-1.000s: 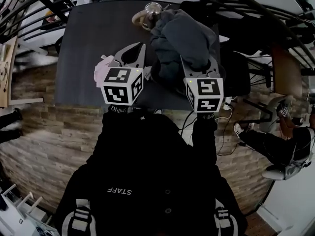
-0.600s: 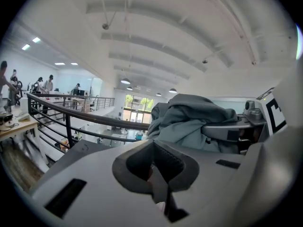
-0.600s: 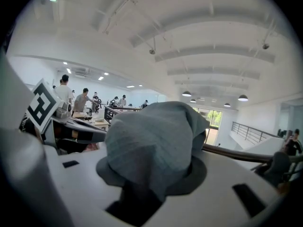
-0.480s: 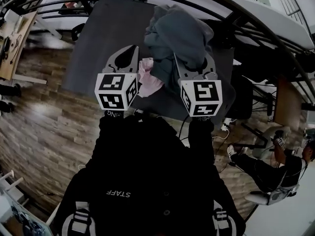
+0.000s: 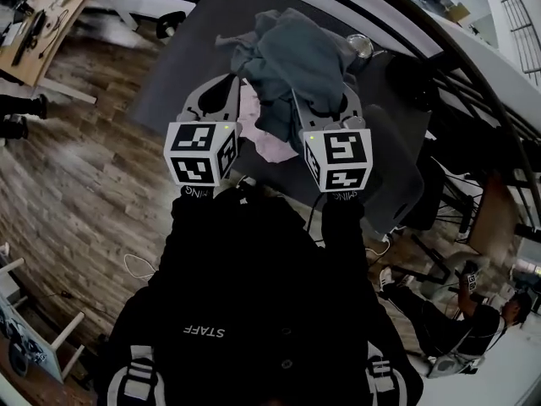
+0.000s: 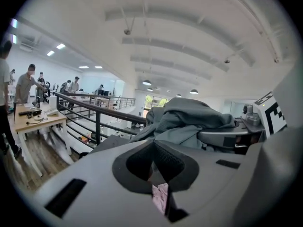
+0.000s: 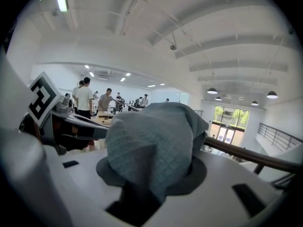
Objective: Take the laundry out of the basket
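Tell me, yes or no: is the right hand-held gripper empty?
No: the right gripper view shows a grey garment bunched between the jaws of the right hand-held gripper, which are clamped on it.

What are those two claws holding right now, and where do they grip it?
The right gripper pinches a bunched fold of the grey garment; the left gripper pinches a small bit of the pink cloth.

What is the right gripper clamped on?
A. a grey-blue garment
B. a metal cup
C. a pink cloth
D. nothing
A: in the right gripper view the grey-blue garment bulges up from between the jaws of the right gripper, which are closed on it.
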Available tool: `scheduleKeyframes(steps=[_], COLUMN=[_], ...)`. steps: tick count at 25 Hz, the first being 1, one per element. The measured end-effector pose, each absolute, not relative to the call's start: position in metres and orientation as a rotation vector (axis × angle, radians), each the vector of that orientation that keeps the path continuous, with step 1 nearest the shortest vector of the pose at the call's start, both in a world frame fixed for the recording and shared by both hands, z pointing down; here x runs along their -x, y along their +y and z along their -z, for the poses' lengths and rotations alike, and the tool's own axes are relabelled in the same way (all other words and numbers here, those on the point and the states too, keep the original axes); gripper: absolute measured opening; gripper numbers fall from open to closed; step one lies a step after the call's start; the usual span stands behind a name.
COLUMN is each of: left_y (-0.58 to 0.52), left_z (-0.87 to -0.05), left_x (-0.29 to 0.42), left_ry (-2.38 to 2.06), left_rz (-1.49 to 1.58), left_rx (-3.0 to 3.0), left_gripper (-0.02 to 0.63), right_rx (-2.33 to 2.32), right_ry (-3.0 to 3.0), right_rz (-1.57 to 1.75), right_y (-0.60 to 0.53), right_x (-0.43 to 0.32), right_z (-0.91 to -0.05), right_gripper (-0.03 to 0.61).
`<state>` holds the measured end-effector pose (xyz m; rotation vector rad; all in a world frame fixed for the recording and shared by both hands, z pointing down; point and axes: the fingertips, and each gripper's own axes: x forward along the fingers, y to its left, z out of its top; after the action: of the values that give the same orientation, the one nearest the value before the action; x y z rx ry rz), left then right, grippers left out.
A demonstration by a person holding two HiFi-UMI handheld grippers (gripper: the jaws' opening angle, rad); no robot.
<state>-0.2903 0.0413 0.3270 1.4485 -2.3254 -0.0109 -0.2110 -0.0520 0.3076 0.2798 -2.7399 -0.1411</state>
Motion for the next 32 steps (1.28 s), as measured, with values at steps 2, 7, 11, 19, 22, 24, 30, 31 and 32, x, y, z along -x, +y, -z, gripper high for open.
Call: scheduleKeyframes(steps=[2, 7, 11, 19, 22, 24, 30, 31, 32], left_y=[0.051, 0.068, 0.080, 0.082, 0.080, 0.080, 0.082, 0.082, 0.082], left_z=[-0.334, -0.355, -0.374, -0.407, -0.417, -0.424, -0.446, -0.449, -0.451], left_x=[0.298, 0.315, 0.324, 0.329, 0.330, 0.331, 0.332, 0.332, 0.333], left_ry=[-2.328, -2.316, -2.289, -2.226, -2.206, -2.193, -2.160, -2.156, -2.151], left_rz=[0.011, 0.005, -0.008, -0.044, -0.056, -0.064, -0.082, -0.084, -0.085], left_rx=[-1.420, -1.359, -1.318, -1.297, -1.296, -1.292, -1.271, -1.269, -1.268], left_gripper=[0.000, 0.000, 0.000, 0.000, 0.000, 0.000, 0.000, 0.000, 0.000], right_rx=[-0.243, -0.183, -0.165, -0.170, -0.169, -0.163, -0.173, -0.178, -0.184], right_ry=[-2.722, -2.660, -2.598, -2.470, -2.447, -2.435, -2.397, -2.390, -2.381], right_rz=[0.137, 0.084, 0.041, -0.052, -0.083, -0.096, -0.125, -0.128, -0.132], right_y=[-0.043, -0.030, -0.021, -0.020, -0.021, -0.021, -0.027, -0.028, -0.029], right_x=[0.225, 0.250, 0.261, 0.265, 0.268, 0.270, 0.277, 0.278, 0.277], right_z=[-0.322, -0.367, -0.411, -0.500, -0.525, -0.540, -0.575, -0.581, -0.587], right_gripper=[0.186, 0.186, 0.187, 0.189, 0.189, 0.190, 0.207, 0.210, 0.213])
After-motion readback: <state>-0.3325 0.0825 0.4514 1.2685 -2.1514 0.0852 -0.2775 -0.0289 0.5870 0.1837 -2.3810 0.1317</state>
